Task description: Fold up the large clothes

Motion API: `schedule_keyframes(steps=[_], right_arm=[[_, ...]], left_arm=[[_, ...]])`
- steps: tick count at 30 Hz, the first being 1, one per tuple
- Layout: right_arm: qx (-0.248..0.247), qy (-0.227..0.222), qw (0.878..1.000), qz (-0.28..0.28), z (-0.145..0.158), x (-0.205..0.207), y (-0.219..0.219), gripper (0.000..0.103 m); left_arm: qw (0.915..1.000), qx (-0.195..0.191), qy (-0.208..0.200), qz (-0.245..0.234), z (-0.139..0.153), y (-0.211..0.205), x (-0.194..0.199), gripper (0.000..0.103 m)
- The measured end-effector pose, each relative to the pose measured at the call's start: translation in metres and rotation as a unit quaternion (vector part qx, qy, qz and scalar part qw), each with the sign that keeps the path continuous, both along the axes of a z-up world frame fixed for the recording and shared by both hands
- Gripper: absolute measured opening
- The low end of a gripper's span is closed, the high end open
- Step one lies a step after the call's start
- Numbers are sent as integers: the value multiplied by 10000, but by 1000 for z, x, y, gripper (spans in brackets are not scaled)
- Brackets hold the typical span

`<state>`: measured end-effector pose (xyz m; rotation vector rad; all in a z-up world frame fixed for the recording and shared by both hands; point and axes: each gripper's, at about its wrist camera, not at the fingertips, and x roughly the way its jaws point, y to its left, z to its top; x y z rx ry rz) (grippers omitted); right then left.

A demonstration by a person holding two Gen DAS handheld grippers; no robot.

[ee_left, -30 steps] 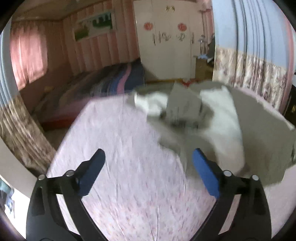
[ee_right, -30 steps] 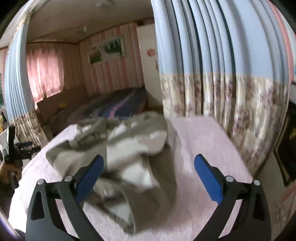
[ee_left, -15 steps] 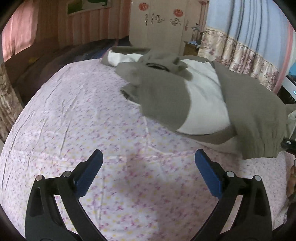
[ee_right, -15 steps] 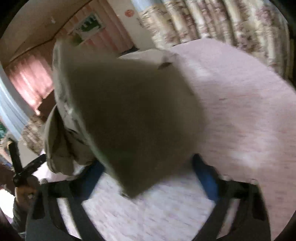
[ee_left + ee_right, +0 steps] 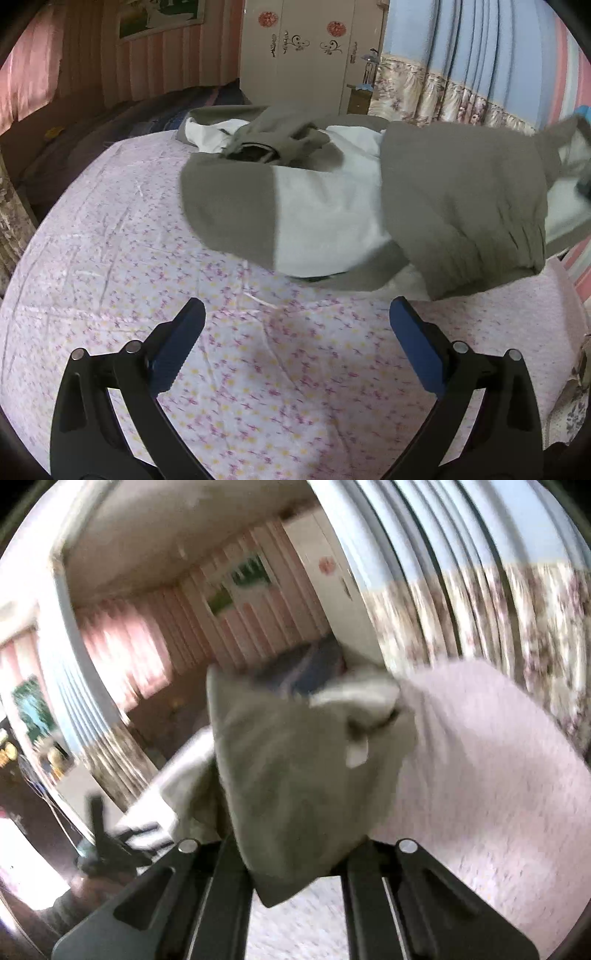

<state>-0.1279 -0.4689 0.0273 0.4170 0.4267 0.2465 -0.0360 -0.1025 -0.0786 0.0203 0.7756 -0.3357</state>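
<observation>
A large grey-and-white garment (image 5: 332,199) lies crumpled on the far half of a bed with a pink flowered sheet (image 5: 258,369). My left gripper (image 5: 297,343) is open and empty, low over the bare sheet in front of the garment. My right gripper (image 5: 295,853) is shut on a grey fold of the garment (image 5: 295,775) and holds it lifted; its fingertips are hidden by the cloth. In the left wrist view the lifted grey part (image 5: 461,221) hangs at the right, pulled toward the frame edge.
A second bed with a dark striped cover (image 5: 147,114) stands behind at the left. A white wardrobe (image 5: 306,55) and blue-and-floral curtains (image 5: 461,85) stand beyond the bed. The right wrist view is blurred.
My right gripper closed on the garment's grey edge and lifted it, swinging the view. My left gripper dipped toward the sheet and stayed open.
</observation>
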Motion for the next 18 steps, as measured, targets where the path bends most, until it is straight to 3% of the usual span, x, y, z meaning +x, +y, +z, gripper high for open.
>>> schedule_keyframes(steps=[4,7,9,12,14,18], right_arm=[[539,-300,9976,311,23,-5,-8,3],[202,-317,9992,158,21,-2,1,3],[262,-236,9992,162,18,2,4,3],[216,-85,9997,123,8,2,4,3],[239,-35,9996,109,6,4,-1,4],[278,25,9995,110,3,9,-5,4]], left_arm=[[10000,-66,-10,-33,-1,-8,-4,99],[9997,161,-165,126,-7,-9,2,99],[9982,396,-198,413,-13,0,12,99],[9976,229,61,657,-21,21,27,99],[9981,13,301,539,-25,26,39,99],[9990,208,363,132,-27,4,56,99]])
